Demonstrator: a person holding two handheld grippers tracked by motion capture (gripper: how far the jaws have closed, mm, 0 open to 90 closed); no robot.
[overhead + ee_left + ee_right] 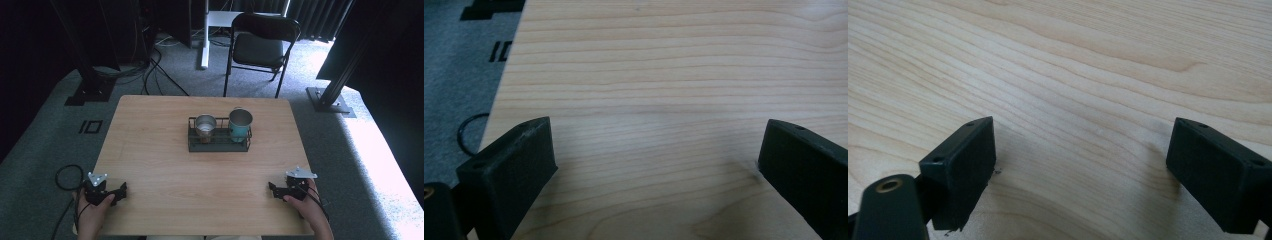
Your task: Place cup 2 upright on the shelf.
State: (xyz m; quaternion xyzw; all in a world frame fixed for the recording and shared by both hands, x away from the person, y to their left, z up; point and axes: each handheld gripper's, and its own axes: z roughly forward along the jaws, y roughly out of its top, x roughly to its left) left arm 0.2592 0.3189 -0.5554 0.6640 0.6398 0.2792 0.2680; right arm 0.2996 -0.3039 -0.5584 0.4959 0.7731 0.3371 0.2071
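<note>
While both hands sit at the bottom of the high view, the left gripper (121, 190) is at lower left and the right gripper (272, 189) at lower right, each low over the near edge of the wooden table (165, 160). Left hand (92, 212) and right hand (310, 207) wrap the gripper bodies; jaw tips point inward toward frame centre.

Left gripper view: jaws spread wide, one at lower left, one at lower right, bare wood grain between them, nothing pinched. Grey carpet (459, 85) and a loop of black cable (466, 135) along the left edge.

Right gripper view: jaws spread just as wide, bare wood between, nothing held.

Nearest things: black wire rack (218, 143) at table centre, well apart from both grippers. In it, a steel cup (205, 126) on the left, a teal cup (240, 124) on the right, both upright, just beside each other. Black folding chair (261, 47) beyond the far edge, upper centre.
</note>
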